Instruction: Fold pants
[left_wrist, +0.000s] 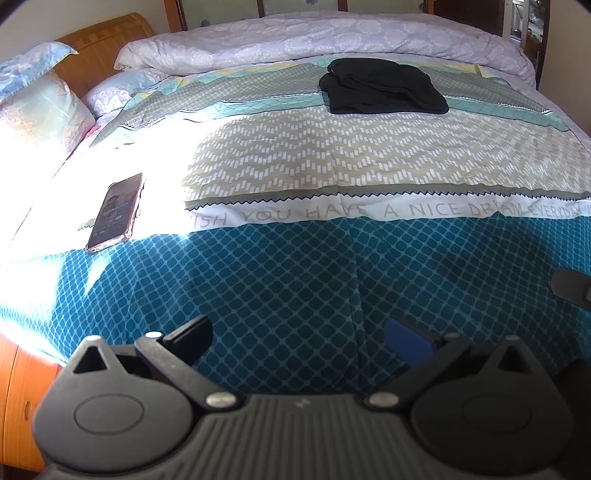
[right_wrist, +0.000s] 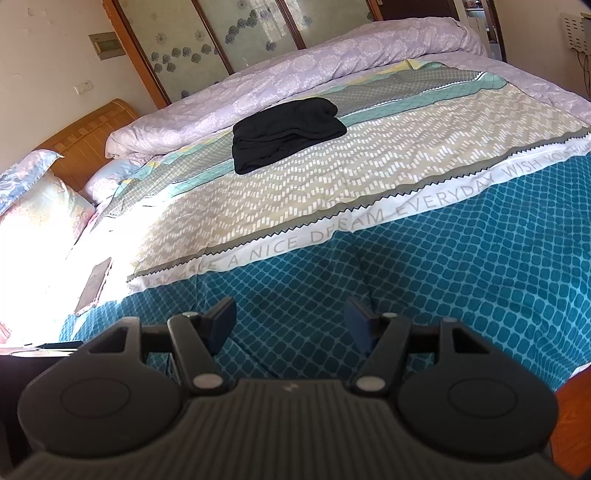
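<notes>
**Both claws spread over the bed's near edge, folded pants lying far across**

The left black two-finger gripper (left_wrist: 297, 334) hangs with its jaws wide apart and nothing between them, above the teal diamond-patterned band of the quilted bedspread (left_wrist: 295, 280) at the near edge of the bed. The right black two-finger gripper (right_wrist: 290, 321) is likewise spread and holds nothing, over the same teal band.

Ahead of both, the cover runs flat through a white lettered strip and a beige zigzag band, bare cloth all the way to the black folded pants (left_wrist: 384, 88) (right_wrist: 286, 134). These lie as a compact bundle on the grey and mint stripes, well apart from either claw, just short of the rolled lilac floral duvet (left_wrist: 314, 40) (right_wrist: 295, 70) along the far side.

The left view shows a smartphone in a pink case (left_wrist: 116, 212) lying flat in the sunlit patch, to the left of the open path; in the right view it is only a washed-out rectangle (right_wrist: 94, 286). The left view also catches a dark piece at its right edge, too cropped to identify. The right view alone shows the wooden-framed frosted flower-pattern door (right_wrist: 236, 33). Patterned pillows (left_wrist: 37, 107) and a wooden headboard (left_wrist: 107, 48) sit at the left.
</notes>
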